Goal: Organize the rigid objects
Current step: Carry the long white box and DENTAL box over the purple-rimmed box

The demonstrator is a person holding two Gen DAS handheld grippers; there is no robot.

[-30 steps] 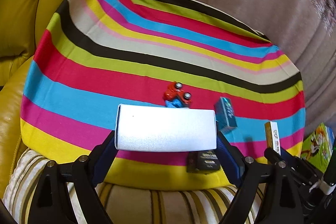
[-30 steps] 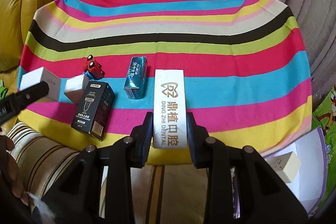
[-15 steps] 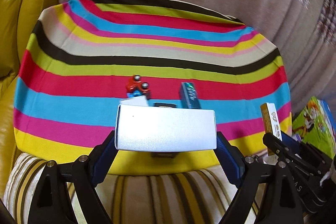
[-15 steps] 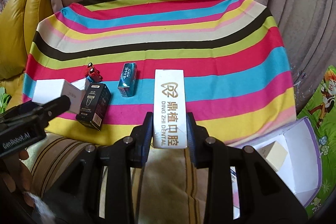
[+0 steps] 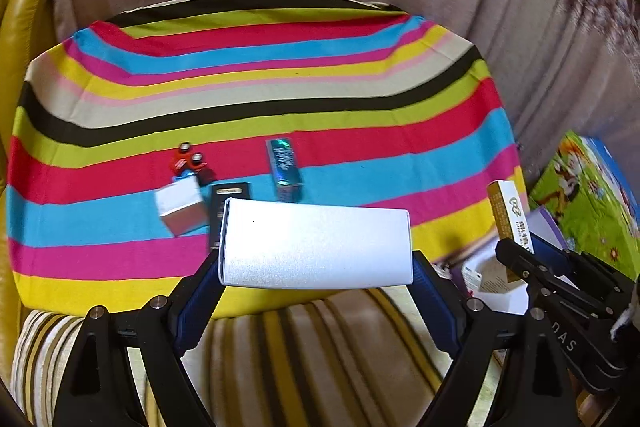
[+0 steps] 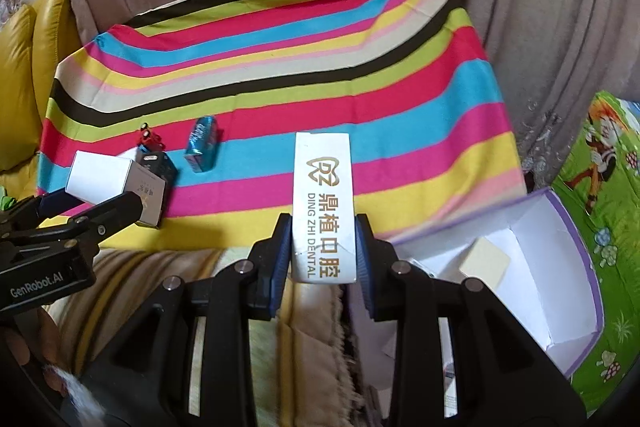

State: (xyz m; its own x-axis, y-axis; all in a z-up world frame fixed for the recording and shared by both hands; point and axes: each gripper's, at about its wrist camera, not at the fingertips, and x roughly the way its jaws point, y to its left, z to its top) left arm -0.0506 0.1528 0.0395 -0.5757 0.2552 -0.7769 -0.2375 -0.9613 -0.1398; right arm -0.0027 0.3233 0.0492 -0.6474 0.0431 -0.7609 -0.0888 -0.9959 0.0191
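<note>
Our right gripper (image 6: 322, 247) has its jaws pinched on the narrow sides of the white dental box (image 6: 323, 203), long axis running straight out along the fingers. Our left gripper (image 5: 316, 267) has its jaws set wide and clamped on the ends of a plain white box (image 5: 316, 245), held crosswise. The open purple-edged carton (image 6: 560, 267) lies just off the right edge of the striped cloth (image 6: 280, 75), below and right of the dental box, so the right hand is nearer. The teal box (image 6: 202, 143), black box (image 6: 158, 163) and red toy (image 6: 147, 139) remain near the cloth's front-left corner.
</note>
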